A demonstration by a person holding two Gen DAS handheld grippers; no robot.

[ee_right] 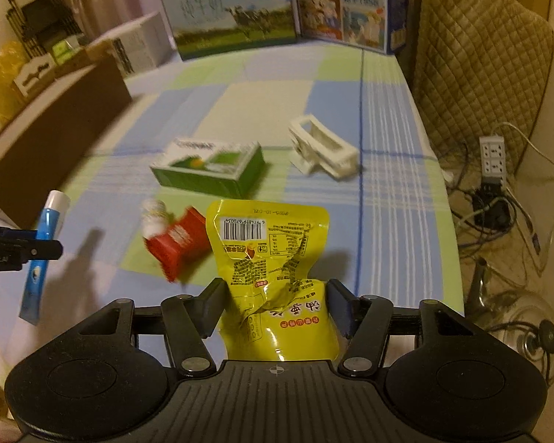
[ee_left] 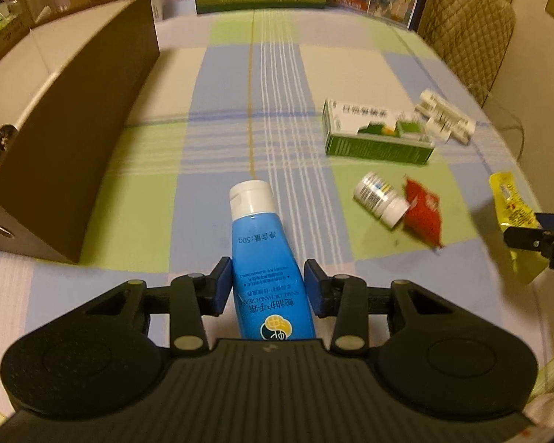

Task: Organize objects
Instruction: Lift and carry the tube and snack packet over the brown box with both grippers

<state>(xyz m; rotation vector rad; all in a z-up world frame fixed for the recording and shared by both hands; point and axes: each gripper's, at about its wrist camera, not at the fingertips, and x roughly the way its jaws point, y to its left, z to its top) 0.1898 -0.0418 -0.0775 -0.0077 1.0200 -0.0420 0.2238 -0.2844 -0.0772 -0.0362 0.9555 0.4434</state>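
fingers (ee_left: 221, 280) of the left gripper (ee_left: 267, 280) pinch a blue tube (ee_left: 264, 254); the right gripper (ee_right: 275, 302) pinches a yellow packet (ee_right: 273, 258). both hang right of the brown box (ee_left: 74, 140); carry them level over its rim before releasing.

A home: checked tablecloth (ee_left: 158, 199), quilted chair (ee_right: 472, 55) (milk cartons (ee_right: 232, 11) behind).

Right gripper (ee_right: 275, 297) clamped on crinkled yellow snack pouch (ee_right: 271, 254) above checked tablecloth (ee_right: 384, 192), green box (ee_right: 210, 168) beyond.
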